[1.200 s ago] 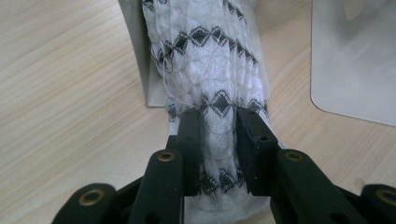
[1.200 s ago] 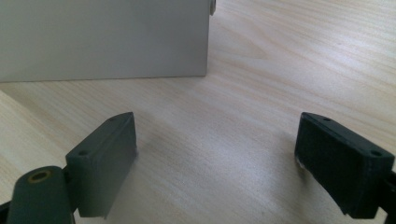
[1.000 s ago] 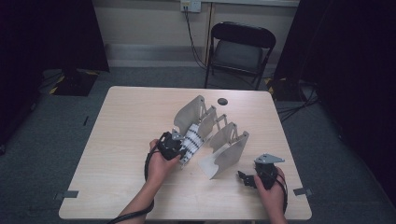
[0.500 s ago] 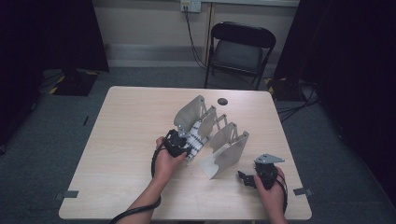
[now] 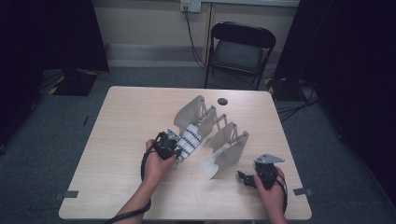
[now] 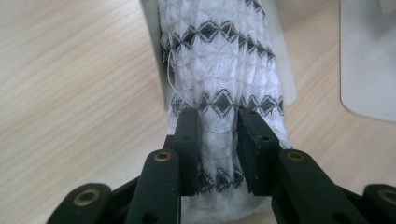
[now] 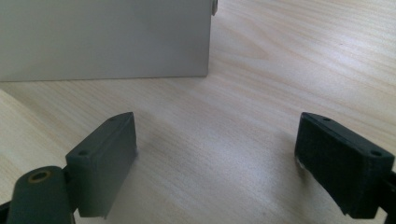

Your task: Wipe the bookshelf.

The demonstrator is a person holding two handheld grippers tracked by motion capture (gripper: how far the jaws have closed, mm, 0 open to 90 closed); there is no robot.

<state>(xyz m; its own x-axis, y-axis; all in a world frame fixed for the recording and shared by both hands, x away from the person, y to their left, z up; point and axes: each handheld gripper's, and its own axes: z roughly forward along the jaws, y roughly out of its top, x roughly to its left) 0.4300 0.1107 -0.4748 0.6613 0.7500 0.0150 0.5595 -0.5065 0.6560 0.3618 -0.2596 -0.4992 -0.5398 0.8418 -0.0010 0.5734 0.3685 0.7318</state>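
Sock (image 6: 219,79), white with black zigzag bands, lies pulled over a grey panel of the rack (image 5: 224,140) near the middle of the table (image 5: 116,140). We clamp its near end with our left gripper (image 6: 218,140); the jaws have just been closing on the fabric, which bunches between the pads. In the high view that gripper (image 5: 173,148) sits just left of the rack, touching the sock (image 5: 189,140). The rack's panels fan out toward the far right. Our right gripper (image 5: 247,179) rests near the table's near right corner, well apart from the sock, its jaws (image 7: 215,163) spread wide over bare wood. A small black disc (image 5: 222,101) lies beyond the rack.
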